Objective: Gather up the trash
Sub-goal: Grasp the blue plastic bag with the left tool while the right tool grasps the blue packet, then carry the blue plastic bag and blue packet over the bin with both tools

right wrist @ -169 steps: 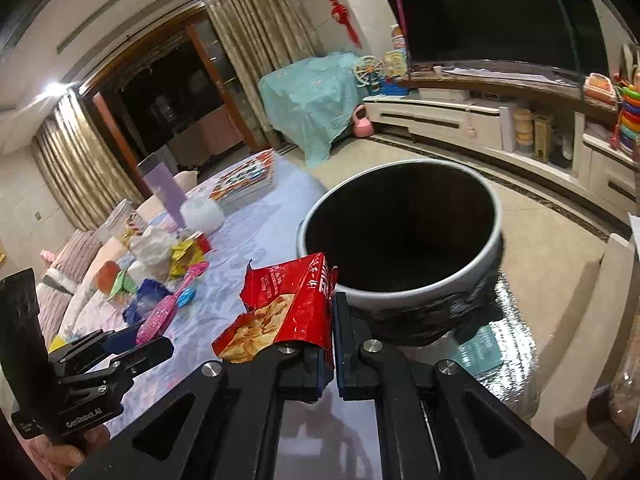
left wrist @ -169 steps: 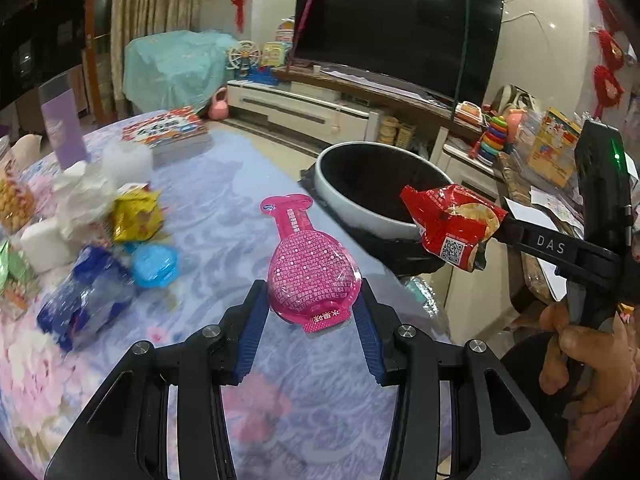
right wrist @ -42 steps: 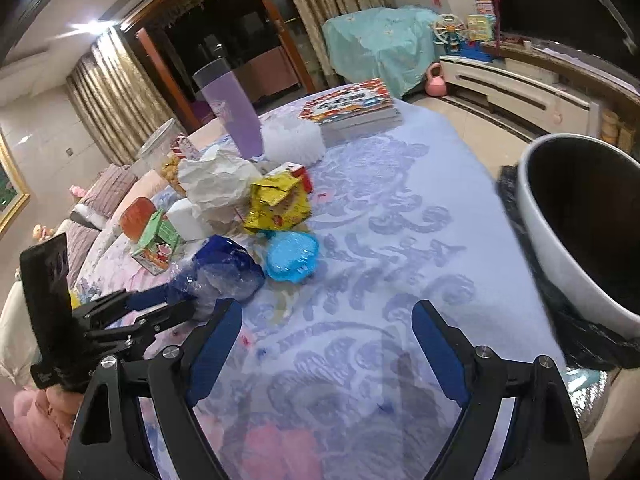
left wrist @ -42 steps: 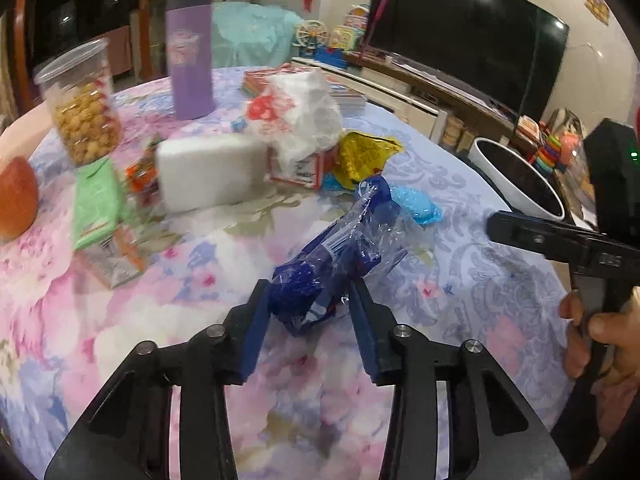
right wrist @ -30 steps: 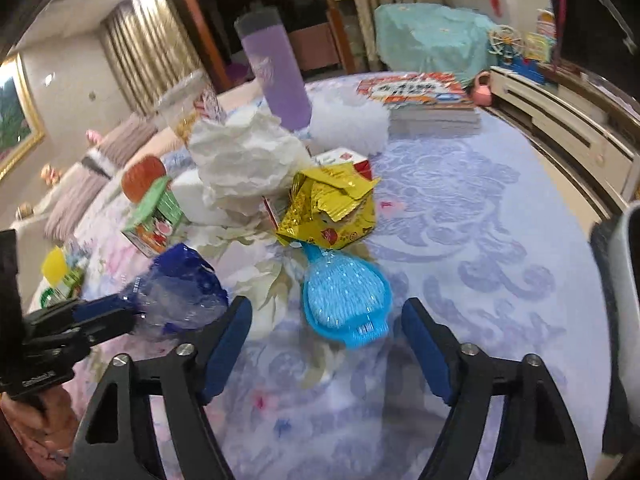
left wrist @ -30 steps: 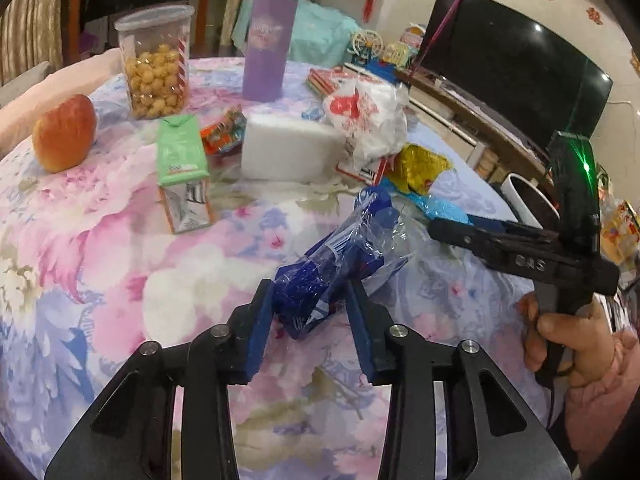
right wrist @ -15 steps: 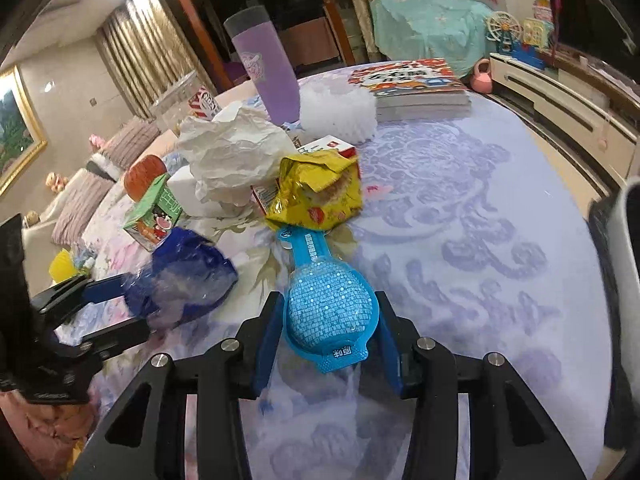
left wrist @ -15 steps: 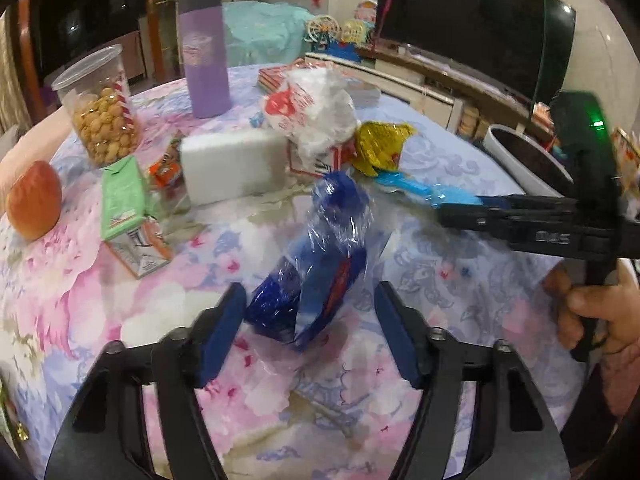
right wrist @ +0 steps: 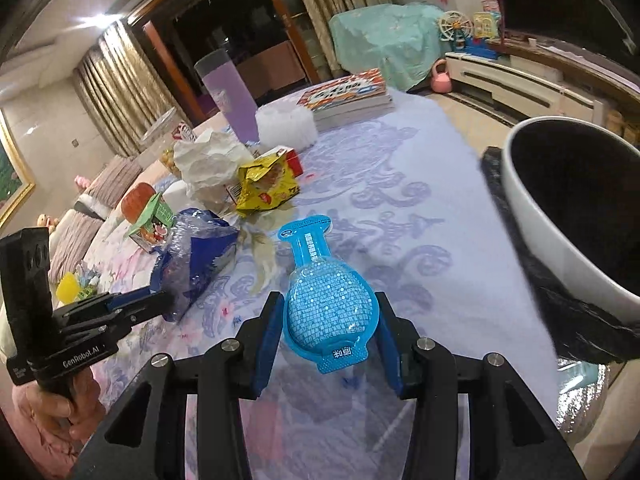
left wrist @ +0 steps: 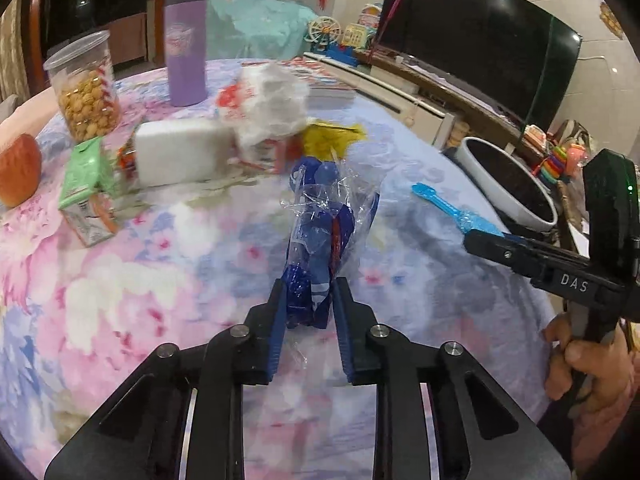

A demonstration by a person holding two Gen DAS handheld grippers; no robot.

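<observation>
A crumpled blue and clear plastic bag stands upright off the flowered tablecloth, its lower end pinched in my left gripper, whose jaws are closing on it. From the right wrist view the same bag sticks out of the left gripper. My right gripper is shut on a light-blue flask-shaped blister pack, pads on both sides. That pack shows edge-on in the left view. The white trash bin with a black liner stands at the table's right edge.
A yellow snack bag, crumpled white paper, a green carton, a white block, a snack jar, a purple cup, an apple and books crowd the table's far side.
The right jaws closed on the blue pack and carried it away from the pile. The left jaws widened, then closed on the blue bag's end, which now stands upright.
</observation>
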